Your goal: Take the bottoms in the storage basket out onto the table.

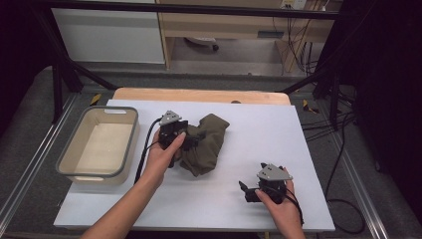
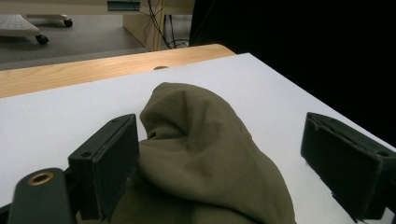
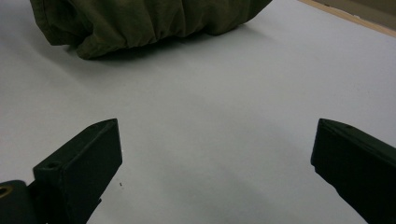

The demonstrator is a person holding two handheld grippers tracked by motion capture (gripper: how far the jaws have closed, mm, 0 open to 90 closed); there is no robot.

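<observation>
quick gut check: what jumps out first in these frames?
The crumpled olive-green cloth heaped mid-table on the white sheet, with the left tongs open around it, the cloth against one pad. Next, the empty grey-rimmed beige bin at the left edge, and the right tongs open over bare sheet near the front.

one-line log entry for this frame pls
left gripper: open, olive cloth between fingers, one touching | right gripper: open over bare white table | bin: left of cloth

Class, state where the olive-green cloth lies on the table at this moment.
In the high view the olive-green cloth lies crumpled near the middle of the white table, right of the grey-rimmed bin, with the open left claw around its left edge.
</observation>
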